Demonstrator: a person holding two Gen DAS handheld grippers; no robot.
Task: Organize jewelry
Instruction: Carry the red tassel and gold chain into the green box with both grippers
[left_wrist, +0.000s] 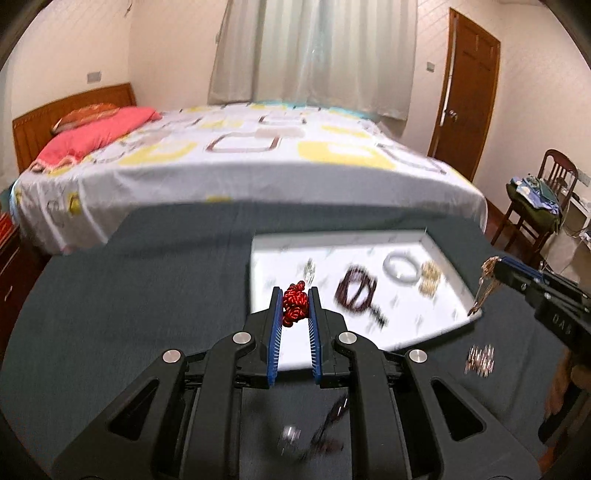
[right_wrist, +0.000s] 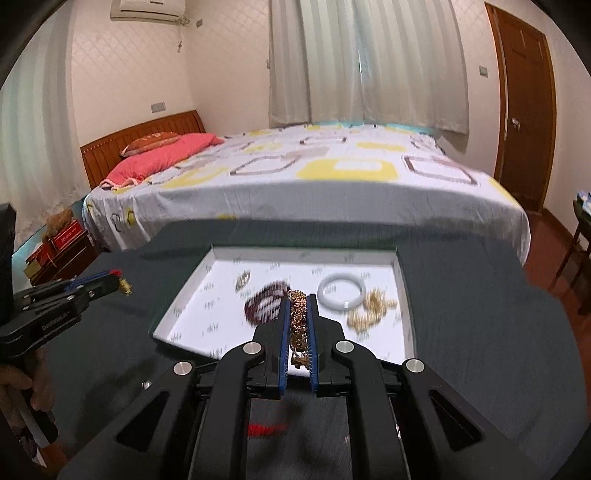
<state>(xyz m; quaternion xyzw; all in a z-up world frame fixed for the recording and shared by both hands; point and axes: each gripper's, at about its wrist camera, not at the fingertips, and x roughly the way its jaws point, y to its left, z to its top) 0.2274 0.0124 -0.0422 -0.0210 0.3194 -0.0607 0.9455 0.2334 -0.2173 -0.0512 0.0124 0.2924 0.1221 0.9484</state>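
Left wrist: left gripper (left_wrist: 295, 295) jaws pinch a red knotted cord (left_wrist: 294, 304); right gripper (right_wrist: 298, 301) jaws pinch a gold chain (right_wrist: 297, 317).

red knot (left_wrist: 294, 303) clamped, gold chain (right_wrist: 297, 317) (blurred, perhaps) dangling

The dark grey cloth-covered surface (left_wrist: 140, 280) lies bare left of the shallow white tray (right_wrist: 402, 266), giving broad passing room there. Inside the tray, the right half is crowded: a dark beaded bracelet (right_wrist: 264, 304), a pale jade-like bangle (right_wrist: 341, 291) and a heap of gold-coloured chain (right_wrist: 373, 310) sit near one another, while its near-left part stays open. A small silver-coloured cluster (left_wrist: 480, 360) lies on the surface right of the tray. Beyond the surface's far edge, the patterned-sheet bed (left_wrist: 258, 158) blocks the way.
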